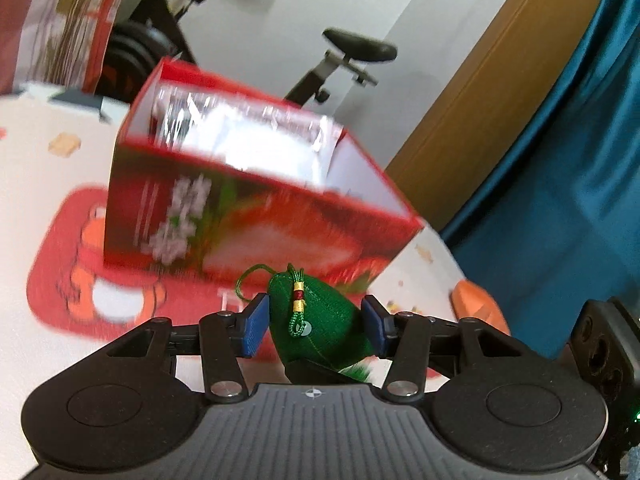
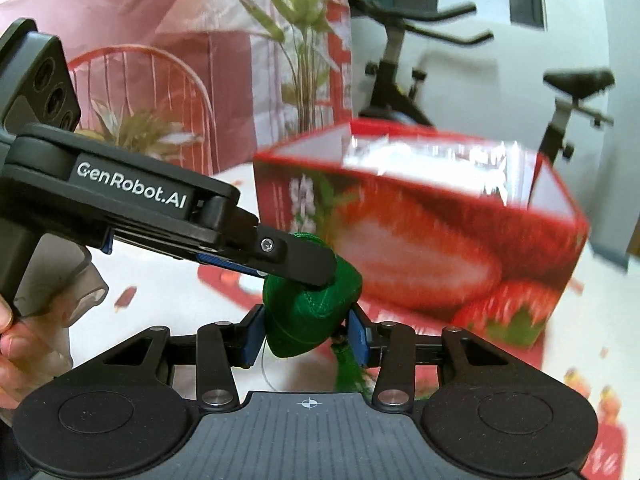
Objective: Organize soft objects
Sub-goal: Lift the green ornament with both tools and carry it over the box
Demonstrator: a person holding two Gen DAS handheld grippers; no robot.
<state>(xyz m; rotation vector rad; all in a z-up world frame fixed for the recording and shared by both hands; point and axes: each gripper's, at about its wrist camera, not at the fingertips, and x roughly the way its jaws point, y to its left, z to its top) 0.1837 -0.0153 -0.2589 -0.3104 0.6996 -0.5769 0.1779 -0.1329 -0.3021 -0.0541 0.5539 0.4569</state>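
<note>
A green fabric pouch (image 1: 320,320) with a green cord and gold beads sits between the blue pads of my left gripper (image 1: 316,320), which is shut on it. The same pouch (image 2: 308,312) also lies between the pads of my right gripper (image 2: 306,336), which is shut on it too. The left gripper's black finger (image 2: 296,258) reaches in from the left and presses on the pouch's top. Behind the pouch stands an open red strawberry-print box (image 1: 248,216), also in the right wrist view (image 2: 440,248), with a shiny plastic bag (image 1: 248,132) inside it.
The box stands on a white tablecloth with a red cartoon print (image 1: 80,280). An orange object (image 1: 478,304) lies at the table's right edge. A pink gift bag (image 2: 160,60), an exercise bike (image 2: 420,80) and a blue curtain (image 1: 560,180) are behind.
</note>
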